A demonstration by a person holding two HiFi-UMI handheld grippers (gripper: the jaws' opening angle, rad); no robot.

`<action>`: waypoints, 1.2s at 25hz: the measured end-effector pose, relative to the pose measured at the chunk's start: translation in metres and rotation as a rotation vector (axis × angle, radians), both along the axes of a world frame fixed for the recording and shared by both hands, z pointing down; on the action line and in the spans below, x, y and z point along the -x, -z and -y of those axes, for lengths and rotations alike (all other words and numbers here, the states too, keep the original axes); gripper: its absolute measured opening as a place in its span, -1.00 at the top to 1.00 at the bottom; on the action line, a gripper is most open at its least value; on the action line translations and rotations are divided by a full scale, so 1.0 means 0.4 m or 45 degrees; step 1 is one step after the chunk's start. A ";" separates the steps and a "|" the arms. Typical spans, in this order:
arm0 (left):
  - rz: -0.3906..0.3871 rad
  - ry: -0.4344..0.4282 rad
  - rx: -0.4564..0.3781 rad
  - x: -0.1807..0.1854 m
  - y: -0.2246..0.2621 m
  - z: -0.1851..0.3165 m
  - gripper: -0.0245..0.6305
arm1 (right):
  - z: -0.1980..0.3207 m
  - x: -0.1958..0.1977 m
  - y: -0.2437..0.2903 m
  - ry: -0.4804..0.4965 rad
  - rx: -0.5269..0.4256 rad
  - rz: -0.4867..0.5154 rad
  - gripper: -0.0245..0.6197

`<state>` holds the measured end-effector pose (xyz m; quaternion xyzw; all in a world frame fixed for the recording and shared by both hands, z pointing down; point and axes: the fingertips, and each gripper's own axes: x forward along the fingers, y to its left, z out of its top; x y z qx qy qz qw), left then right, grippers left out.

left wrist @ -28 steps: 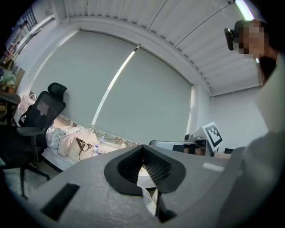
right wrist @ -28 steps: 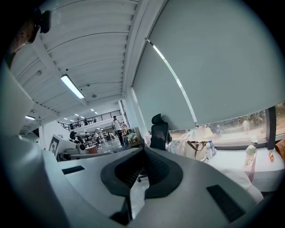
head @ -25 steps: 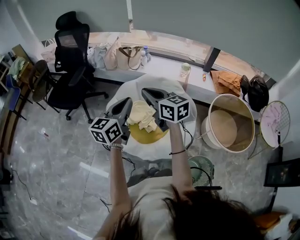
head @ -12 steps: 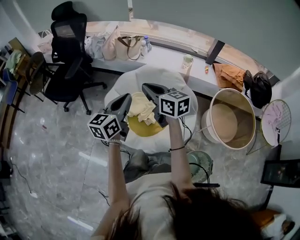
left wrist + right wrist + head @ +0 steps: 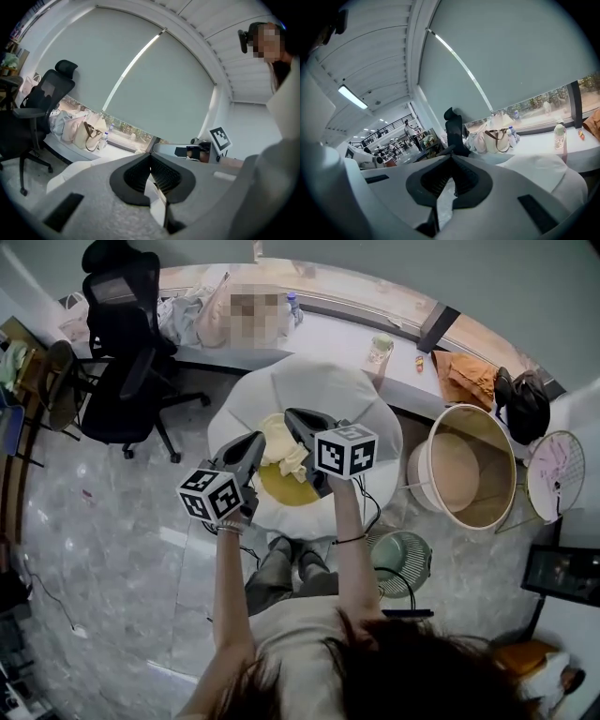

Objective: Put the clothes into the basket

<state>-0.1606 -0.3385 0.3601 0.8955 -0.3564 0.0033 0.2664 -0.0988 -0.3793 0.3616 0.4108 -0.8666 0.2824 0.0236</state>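
Left claw (image 5: 259, 438): jaws together, with a thin fold of the cream garment (image 5: 284, 451) pinched between them; the left gripper view (image 5: 151, 157) shows pale cloth in the closed jaws.
Right claw (image 5: 292, 416): also closed tight on the same garment, at its far side.
Garment: bunched between the two claws, hanging over the white desk (image 5: 328, 390), well apart from the basket.
Underneath: a yellow garment (image 5: 286, 493) lies on the desk; I cannot tell whether the held cloth touches it.
Basket (image 5: 418, 486): on the floor at the person's right, beside the desk, its mouth open upward.
Step in hand: probably carrying the cream piece across to the basket.
Doing it well: keep both pinches firm, raise the cloth clear of the yellow piece, move the claws together without spreading them, and let go only over the middle of the mouth.
Risk: a trailing edge could drape over the rim.
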 end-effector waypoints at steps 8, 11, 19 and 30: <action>0.013 -0.080 0.119 0.026 -0.116 0.082 0.89 | 0.092 0.005 -0.111 -0.079 0.105 -0.035 0.89; 0.013 -0.106 0.155 0.023 -0.155 0.104 0.89 | 0.117 0.001 -0.150 -0.100 0.141 -0.036 0.89; 0.022 -0.179 0.218 0.018 -0.229 0.160 0.89 | 0.166 0.017 -0.219 -0.118 0.185 -0.043 0.89; 0.045 -0.261 0.295 0.008 -0.376 0.210 0.89 | 0.219 0.010 -0.354 -0.131 0.244 -0.044 0.90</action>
